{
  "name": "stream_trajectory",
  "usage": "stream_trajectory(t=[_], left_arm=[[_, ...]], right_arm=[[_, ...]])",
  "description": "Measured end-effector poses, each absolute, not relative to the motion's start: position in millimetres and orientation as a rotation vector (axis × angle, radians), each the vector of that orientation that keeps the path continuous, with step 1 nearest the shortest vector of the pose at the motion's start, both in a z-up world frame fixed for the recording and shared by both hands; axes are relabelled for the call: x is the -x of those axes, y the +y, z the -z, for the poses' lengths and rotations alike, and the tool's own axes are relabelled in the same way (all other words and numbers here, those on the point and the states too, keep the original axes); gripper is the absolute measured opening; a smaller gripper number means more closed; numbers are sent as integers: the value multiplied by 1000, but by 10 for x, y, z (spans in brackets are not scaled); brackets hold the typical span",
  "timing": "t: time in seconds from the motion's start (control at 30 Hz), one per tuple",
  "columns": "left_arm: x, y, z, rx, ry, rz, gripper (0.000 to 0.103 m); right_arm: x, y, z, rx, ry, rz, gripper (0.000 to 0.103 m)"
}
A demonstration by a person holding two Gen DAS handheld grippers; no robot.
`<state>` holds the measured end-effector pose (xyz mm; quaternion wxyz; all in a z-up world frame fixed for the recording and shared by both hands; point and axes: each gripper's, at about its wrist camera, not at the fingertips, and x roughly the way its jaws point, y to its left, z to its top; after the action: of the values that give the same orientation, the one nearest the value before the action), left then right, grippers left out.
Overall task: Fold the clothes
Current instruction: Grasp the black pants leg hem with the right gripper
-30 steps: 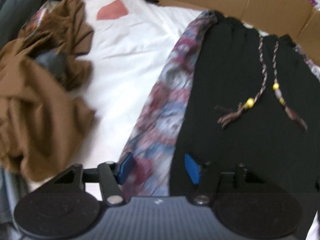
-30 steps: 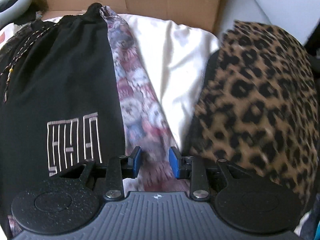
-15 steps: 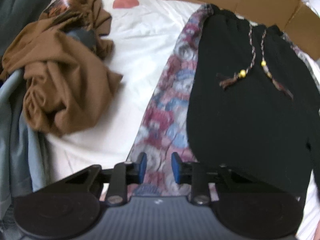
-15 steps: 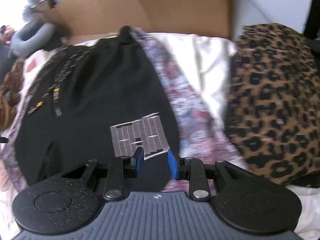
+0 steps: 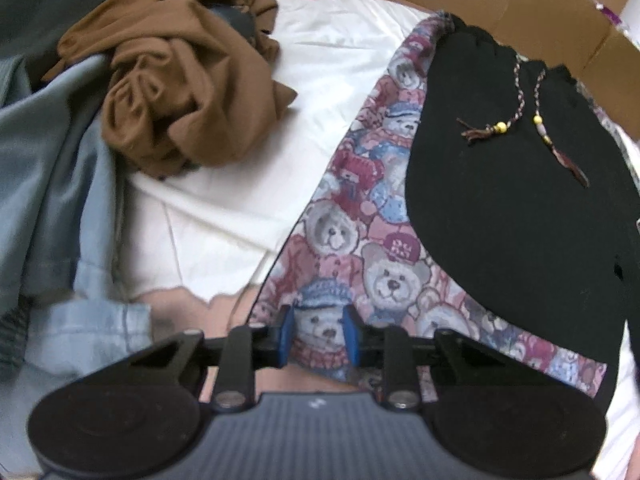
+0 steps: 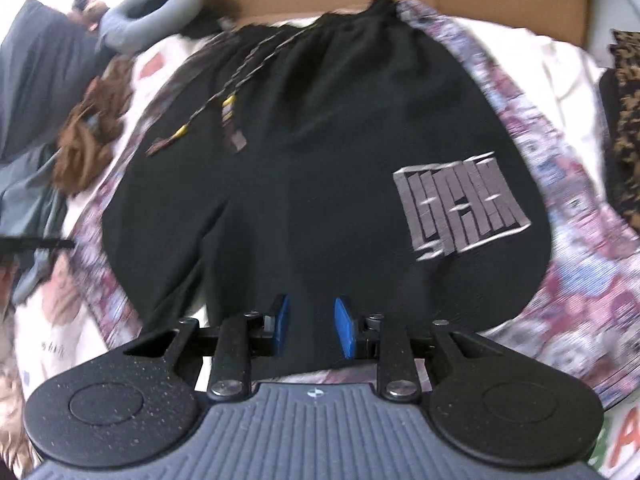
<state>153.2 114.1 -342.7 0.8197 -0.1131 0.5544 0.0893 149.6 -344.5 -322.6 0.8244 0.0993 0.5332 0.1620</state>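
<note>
White bedding [image 5: 224,184] carries black shorts [image 6: 320,168] flat atop a teddy-bear cloth [image 5: 360,248]. Left gripper [image 5: 319,334] and right gripper [image 6: 313,326]: narrow gaps, nothing held. We judge a pinch near the hem risks catching the bear cloth too.

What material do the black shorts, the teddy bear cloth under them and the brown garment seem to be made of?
Black shorts: matte knit, perhaps cotton jersey; no shine, a printed grey logo.
Teddy bear cloth: looks like a woven tapestry or printed fleece; I cannot tell which.
Brown garment: thin, soft jersey, judging by its many small, limp folds.
</note>
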Motion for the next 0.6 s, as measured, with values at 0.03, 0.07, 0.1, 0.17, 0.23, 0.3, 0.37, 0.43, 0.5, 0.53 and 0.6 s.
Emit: stream_trajectory(t=[0.03,0.07,0.1,0.17,0.23,0.3,0.37,0.43,0.5,0.53,0.6], left_arm=[[-1512,1139,3430,247,1176,-193,28],[-1495,1137,3434,253,1173,-197,28],[-1476,1135,3433,262,1169,-201,27],[-1443,1135,3425,282,1159,-208,27],[-1393,1150,3364,306,1136,-223,27],[-1312,1203,3274,366,1086,-252,28],[-1232,1241,3210,417,1052,-275,28],[-1155,1255,3169,454,1042,-299,28],[-1090,1239,3130,474,1040,-305,28],[-1065,1208,3108,465,1041,-305,28],[-1011,1130,3068,425,1052,-306,29]], right_arm=[[-1443,-3390,3243,-203,1143,-360,32],[-1390,-3337,3262,-194,1153,-375,32],[-1341,-3295,3284,-186,1164,-387,32],[-1245,-3213,3322,-178,1182,-417,31],[-1178,-3152,3324,-181,1194,-449,30],[-1127,-3096,3313,-179,1203,-469,30],[-1081,-3045,3302,-155,1206,-482,31],[-1043,-3010,3305,-115,1208,-484,31],[-1008,-2997,3315,-88,1215,-496,31],[-990,-2990,3320,-74,1218,-502,31],[-949,-2966,3318,-45,1217,-517,31]])
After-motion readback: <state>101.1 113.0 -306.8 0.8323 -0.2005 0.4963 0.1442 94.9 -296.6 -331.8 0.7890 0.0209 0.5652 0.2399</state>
